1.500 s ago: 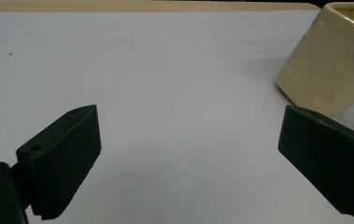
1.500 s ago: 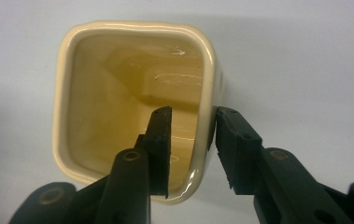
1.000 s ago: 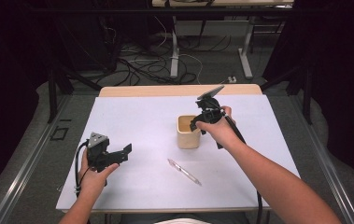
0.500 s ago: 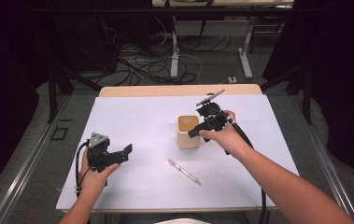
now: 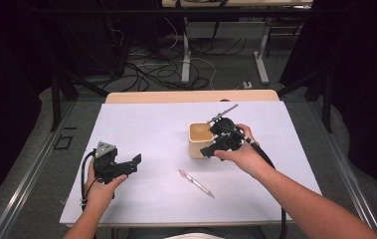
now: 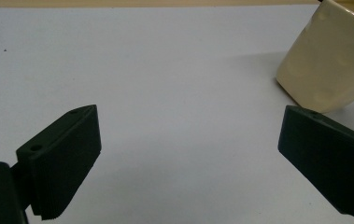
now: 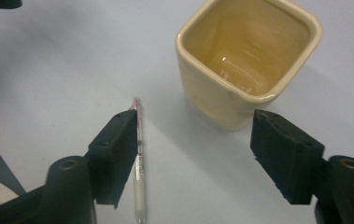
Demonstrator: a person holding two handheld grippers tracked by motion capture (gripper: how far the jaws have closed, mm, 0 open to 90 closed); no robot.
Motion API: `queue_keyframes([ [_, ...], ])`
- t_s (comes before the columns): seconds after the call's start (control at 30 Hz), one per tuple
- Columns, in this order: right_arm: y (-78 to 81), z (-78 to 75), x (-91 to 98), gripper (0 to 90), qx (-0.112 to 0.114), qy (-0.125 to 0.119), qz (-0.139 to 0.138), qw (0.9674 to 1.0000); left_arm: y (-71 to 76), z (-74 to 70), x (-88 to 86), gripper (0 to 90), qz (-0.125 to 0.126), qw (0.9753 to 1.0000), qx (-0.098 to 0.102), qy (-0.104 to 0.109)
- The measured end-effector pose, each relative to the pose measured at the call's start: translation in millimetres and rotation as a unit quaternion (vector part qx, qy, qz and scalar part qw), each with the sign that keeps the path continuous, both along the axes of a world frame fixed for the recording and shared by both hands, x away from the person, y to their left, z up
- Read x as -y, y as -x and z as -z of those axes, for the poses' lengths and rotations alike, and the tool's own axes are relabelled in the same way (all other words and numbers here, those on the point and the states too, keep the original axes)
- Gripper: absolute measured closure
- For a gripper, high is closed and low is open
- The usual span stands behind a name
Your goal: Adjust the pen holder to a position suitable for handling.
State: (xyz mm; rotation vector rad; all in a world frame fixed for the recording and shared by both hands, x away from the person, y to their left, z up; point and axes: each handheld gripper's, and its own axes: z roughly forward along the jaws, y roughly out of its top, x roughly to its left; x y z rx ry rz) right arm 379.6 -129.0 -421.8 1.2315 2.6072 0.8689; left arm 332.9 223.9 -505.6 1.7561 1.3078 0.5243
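Note:
A cream square cup (image 5: pixel 199 139) stands upright and empty near the middle of the white table (image 5: pixel 151 124). A clear pen with a pink tip (image 5: pixel 196 182) lies flat in front of it. My right gripper (image 5: pixel 208 149) hovers at the cup's right front side, pointing down. Its jaws have just been opening and stand open with nothing between them. In the right gripper view (image 7: pixel 198 149) the cup (image 7: pixel 244 60) lies ahead and the pen (image 7: pixel 139 158) beside the left jaw. My left gripper (image 5: pixel 131 164) rests low at the table's left, open and empty (image 6: pixel 188 158), with the cup (image 6: pixel 326 60) ahead on its right.
The table's wooden far edge (image 5: pixel 191 96) borders a floor with cables and table legs. Black cables trail from both grippers toward the near edge. White tabletop spreads between the left gripper and the cup.
My right gripper has drawn back from above the cup toward the person, and its jaws have widened. The cup, pen and left gripper have stayed in place.

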Motion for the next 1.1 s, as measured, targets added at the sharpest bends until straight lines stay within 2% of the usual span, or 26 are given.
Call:
queue_keyframes([
  [0.03,0.9,1.4,-0.1,33.6,0.007,-0.007,-0.008,0.9999,0.0,0.0,0.0,5.7,0.0,1.0,0.0,0.0],
  [0.13,5.6,2.4,0.3,37.2,0.001,-0.003,-0.019,0.9998,0.1,0.0,0.4,5.7,0.001,1.0,-0.001,0.0],
  [0.17,7.0,5.1,-0.4,37.5,0.007,-0.015,-0.019,0.9997,0.1,0.0,0.5,5.7,0.001,1.0,-0.001,-0.001],
  [0.2,8.4,3.9,0.2,38.1,-0.003,0.001,-0.026,0.9997,0.1,0.0,0.5,5.7,0.001,1.0,-0.001,-0.001],
  [0.3,10.9,7.9,-1.2,39.9,0.001,-0.004,-0.032,0.9995,0.2,0.0,0.4,5.7,0.001,1.0,-0.001,-0.001],
  [0.33,13.3,10.5,-2.1,41.0,-0.01,0.011,-0.041,0.999,0.0,0.1,0.3,5.7,0.002,1.0,0.0,-0.002],
  [0.37,13.6,12.3,-2.4,41.7,-0.007,0.017,-0.044,0.9989,0.2,0.0,0.4,5.7,0.001,1.0,-0.001,-0.001],
  [0.4,14.9,19.0,-4.3,42.2,0.012,-0.006,-0.038,0.9992,0.0,0.1,0.4,5.7,0.002,1.0,0.0,-0.002],
  [0.43,15.2,16.8,-3.6,43.0,-0.012,0.02,-0.052,0.9984,0.1,0.0,0.4,5.7,0.002,1.0,-0.002,-0.002],
  [0.47,15.7,19.7,-4.3,44.5,-0.013,0.024,-0.053,0.9982,-0.1,0.3,0.5,5.7,0.002,1.0,0.0,-0.002],
  [0.5,16.7,24.7,-5.6,45.5,-0.007,0.013,-0.051,0.9986,-0.1,0.3,0.5,5.7,0.002,1.0,0.0,-0.002],
  [0.53,16.6,25.5,-5.2,46.2,-0.019,0.03,-0.059,0.9976,0.0,0.3,0.6,5.7,0.002,1.0,-0.001,-0.003],
  [1.1,27.0,76.5,-15.6,53.8,-0.065,0.081,-0.081,0.9913,0.1,0.3,0.8,5.7,0.003,1.0,-0.002,-0.004],
])
